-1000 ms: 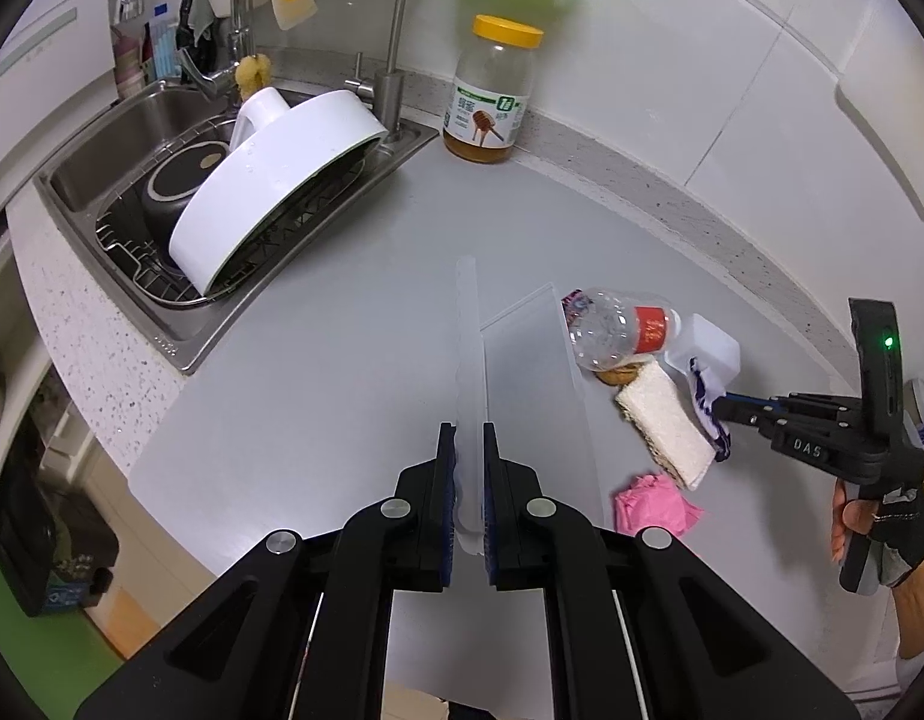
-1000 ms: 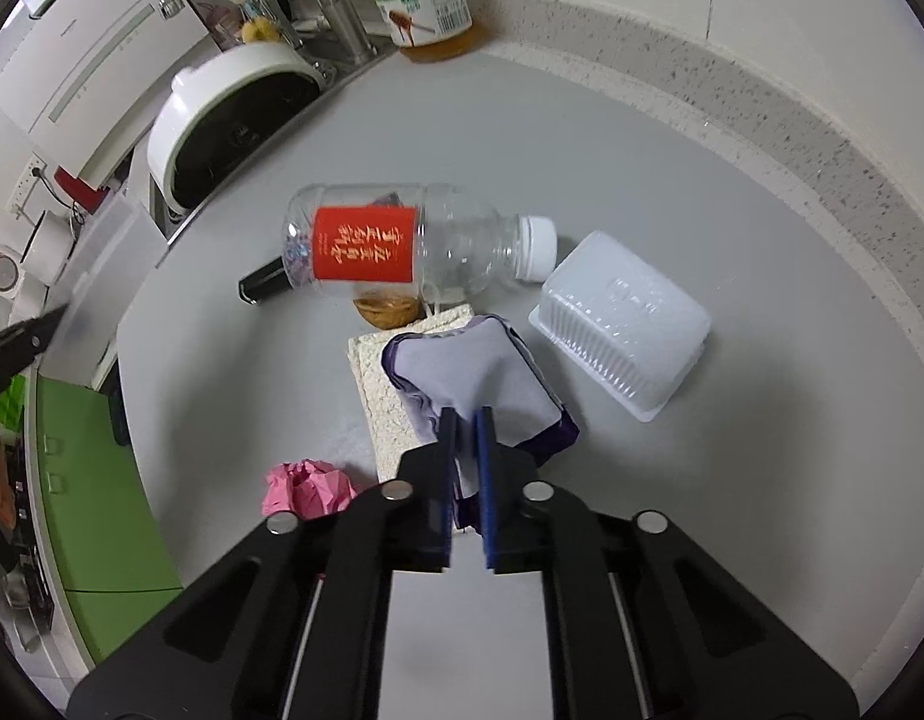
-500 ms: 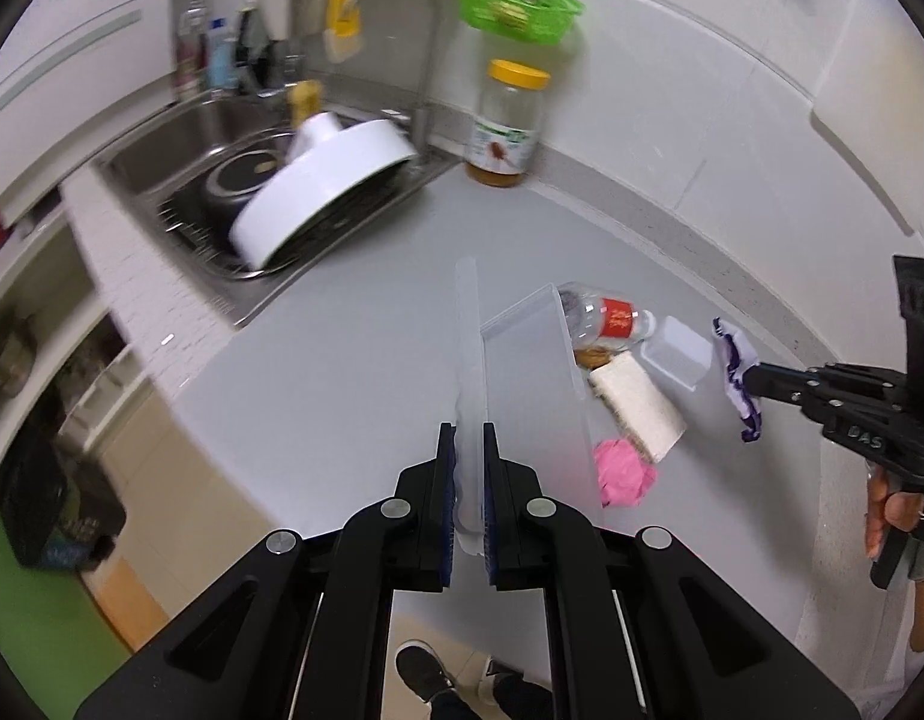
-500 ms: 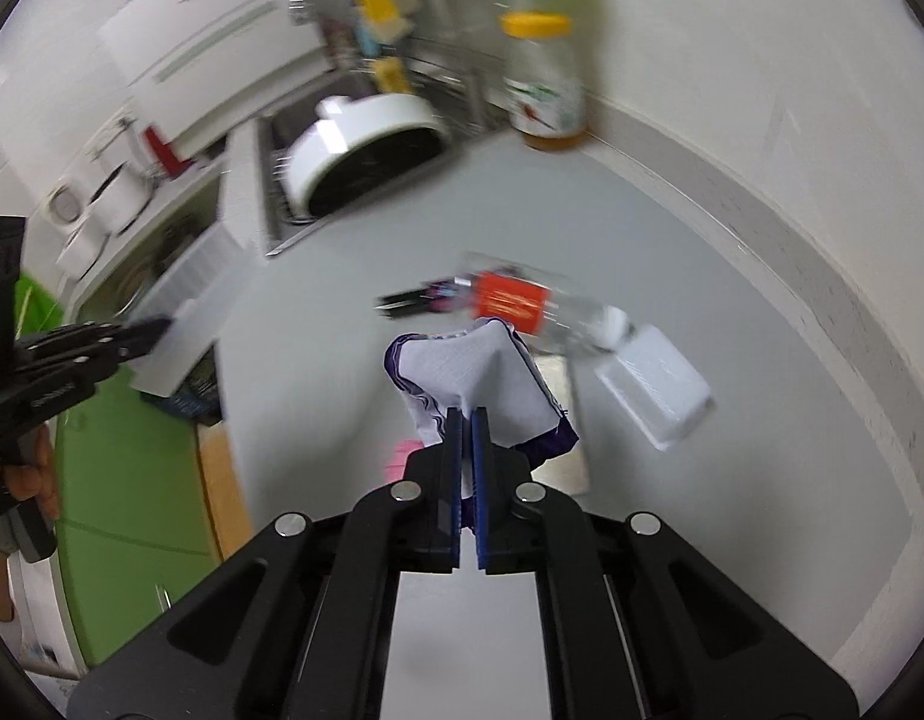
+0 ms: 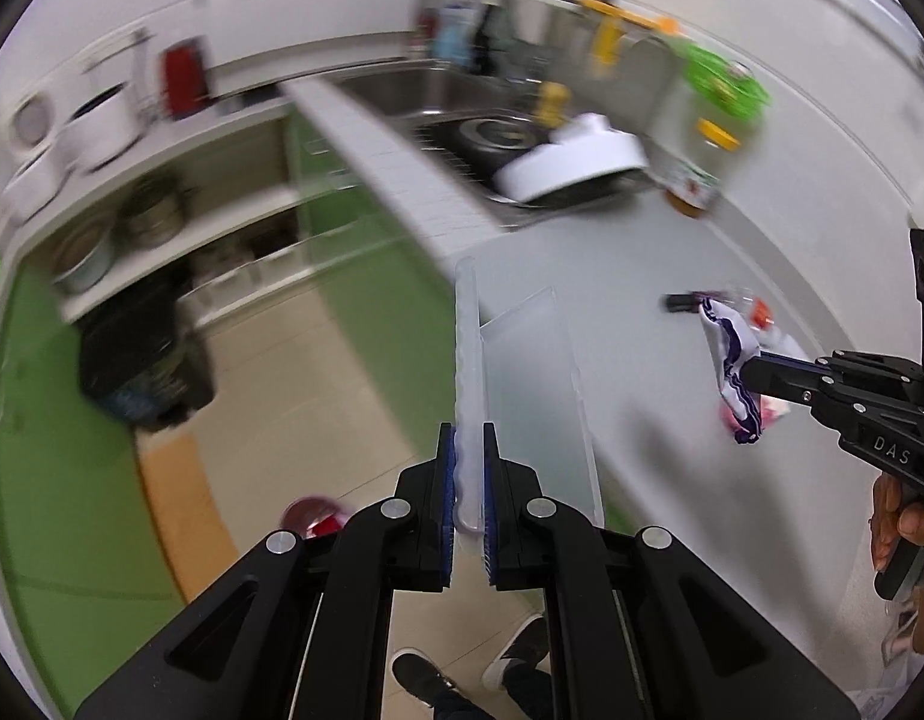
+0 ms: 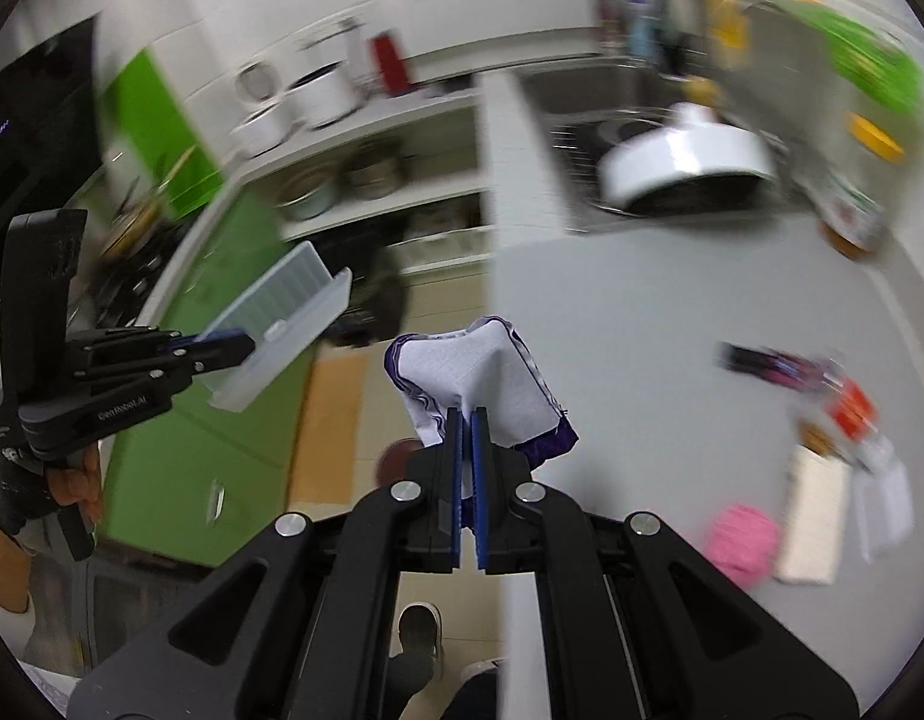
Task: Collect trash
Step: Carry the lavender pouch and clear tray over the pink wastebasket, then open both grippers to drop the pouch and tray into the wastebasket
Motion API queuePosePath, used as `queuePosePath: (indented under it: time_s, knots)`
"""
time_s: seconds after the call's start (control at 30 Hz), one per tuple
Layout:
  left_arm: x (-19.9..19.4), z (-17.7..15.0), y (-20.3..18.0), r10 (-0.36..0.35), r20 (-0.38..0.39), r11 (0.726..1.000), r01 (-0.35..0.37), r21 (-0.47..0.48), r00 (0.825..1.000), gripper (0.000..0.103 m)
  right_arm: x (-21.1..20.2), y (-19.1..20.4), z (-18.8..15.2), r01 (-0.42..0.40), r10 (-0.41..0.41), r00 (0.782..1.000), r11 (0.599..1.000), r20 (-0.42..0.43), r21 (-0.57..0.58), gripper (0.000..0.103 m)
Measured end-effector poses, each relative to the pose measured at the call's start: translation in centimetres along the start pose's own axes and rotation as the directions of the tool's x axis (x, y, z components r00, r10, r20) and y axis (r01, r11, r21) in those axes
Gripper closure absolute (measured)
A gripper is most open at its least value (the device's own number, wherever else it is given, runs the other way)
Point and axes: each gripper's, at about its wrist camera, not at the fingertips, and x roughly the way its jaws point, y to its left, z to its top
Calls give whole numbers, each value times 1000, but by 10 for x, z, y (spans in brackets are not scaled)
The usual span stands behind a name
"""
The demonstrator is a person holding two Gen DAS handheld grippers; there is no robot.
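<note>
My left gripper [image 5: 468,474] is shut on the rim of a clear plastic container [image 5: 522,372], held in the air past the counter's edge; the gripper [image 6: 222,343] and the container [image 6: 282,318] also show in the right wrist view. My right gripper [image 6: 467,426] is shut on a white wrapper with purple edges [image 6: 480,372], lifted above the counter; the wrapper also shows in the left wrist view [image 5: 729,354]. On the grey counter [image 6: 642,300] lie a plastic bottle with a red label [image 6: 846,408], a pink crumpled wad [image 6: 741,543], a pale sponge [image 6: 813,522] and a clear tub [image 6: 882,498].
A sink [image 5: 462,120] with a white pot [image 5: 576,165] is at the back. A honey jar [image 5: 696,180] stands by the wall. Green cabinets [image 6: 234,408], shelves of pots [image 6: 342,180] and a dark bin [image 5: 144,360] on the tiled floor are left of the counter.
Both grippers have swung left and away from the counter, carrying the container and the wrapper. The view is now motion-blurred and shows the floor and cabinets.
</note>
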Motion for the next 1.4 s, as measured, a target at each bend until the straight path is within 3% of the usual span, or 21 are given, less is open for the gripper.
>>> queuePosePath:
  time_s: [0.2, 0.33, 0.5, 0.7, 0.9, 0.93, 0.97, 1.0, 1.17, 1.4]
  knots:
    - [-14, -30, 83, 61, 0, 992, -60, -111, 998, 95, 72, 72, 23, -82, 78, 995, 995, -64, -56, 100]
    - [10, -44, 129, 83, -27, 983, -87, -162, 996, 95, 139, 103, 31, -108, 97, 987, 991, -128, -77, 100]
    - [102, -89, 199, 92, -81, 967, -108, -229, 992, 95, 249, 109, 7, -114, 91, 975, 988, -205, -104, 101]
    - [236, -159, 261, 81, -139, 950, -119, -289, 987, 95, 390, 89, -61, -103, 70, 961, 988, -267, -112, 101]
    - [333, -205, 293, 68, -160, 944, -115, -309, 985, 93, 471, 69, -109, -103, 61, 948, 987, -314, -120, 101]
    - [343, -209, 298, 64, -156, 941, -112, -318, 986, 88, 482, 66, -116, -103, 60, 946, 987, -319, -121, 101]
    - [352, -214, 303, 61, -152, 936, -109, -334, 986, 54, 492, 62, -122, -102, 58, 944, 988, -324, -120, 101]
    - [358, -218, 306, 67, -148, 933, -114, -343, 987, 6, 498, 61, -124, -101, 57, 944, 988, -326, -120, 101]
    - [380, -232, 322, 84, -145, 923, -132, -360, 986, 6, 531, 60, -140, -113, 59, 934, 985, -353, -134, 101]
    - [371, -248, 343, 102, -151, 900, -156, -406, 983, 6, 572, 86, -150, -169, 86, 909, 970, -408, -172, 101]
